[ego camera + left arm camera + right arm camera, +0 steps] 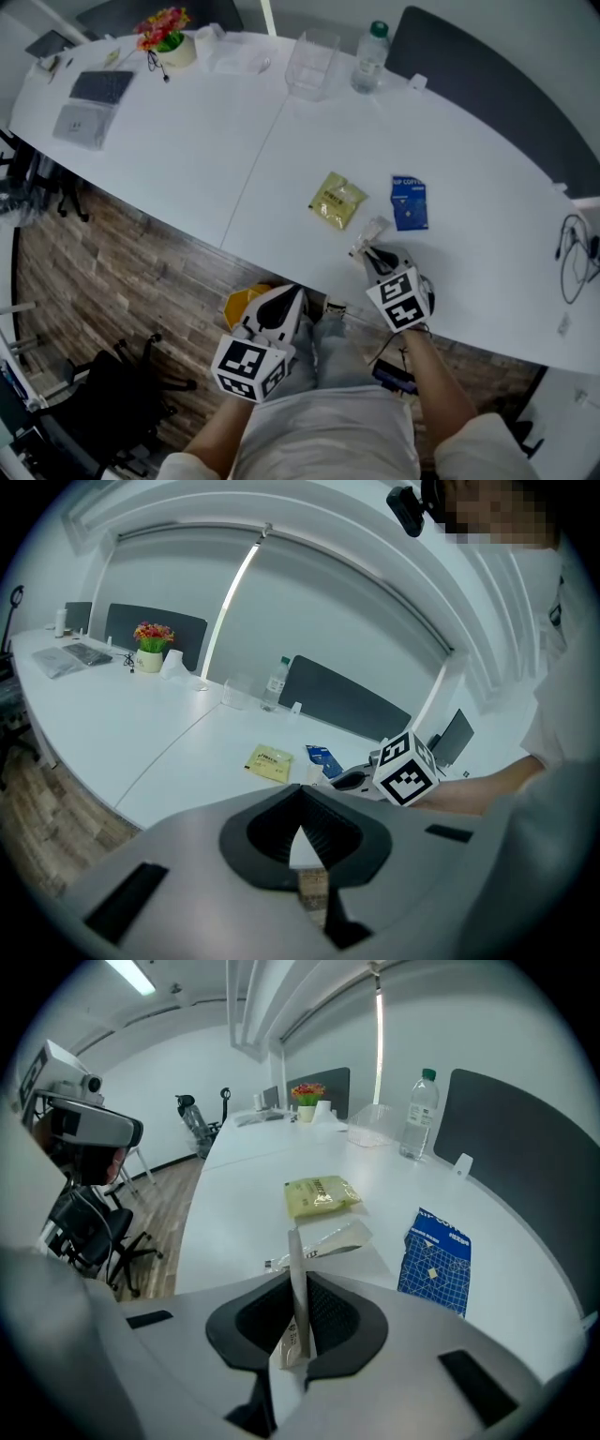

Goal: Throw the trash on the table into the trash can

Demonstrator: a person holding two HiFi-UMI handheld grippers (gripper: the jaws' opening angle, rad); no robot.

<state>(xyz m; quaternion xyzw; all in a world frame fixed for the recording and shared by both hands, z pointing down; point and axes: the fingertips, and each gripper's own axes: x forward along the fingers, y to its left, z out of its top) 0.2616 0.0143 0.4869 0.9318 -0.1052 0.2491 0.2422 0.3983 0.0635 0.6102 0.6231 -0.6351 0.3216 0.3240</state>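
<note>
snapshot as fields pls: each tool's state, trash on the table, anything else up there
left tool: shut, nothing between the jaws, held off the table's near edge over the floor
right tool: shut on one end of the clear wrapper, whose other end lies on the table
loose trash: yellow packet and blue packet, side by side, not touching, just beyond the right tool
far side: water bottle, clear container, flower pot
</note>
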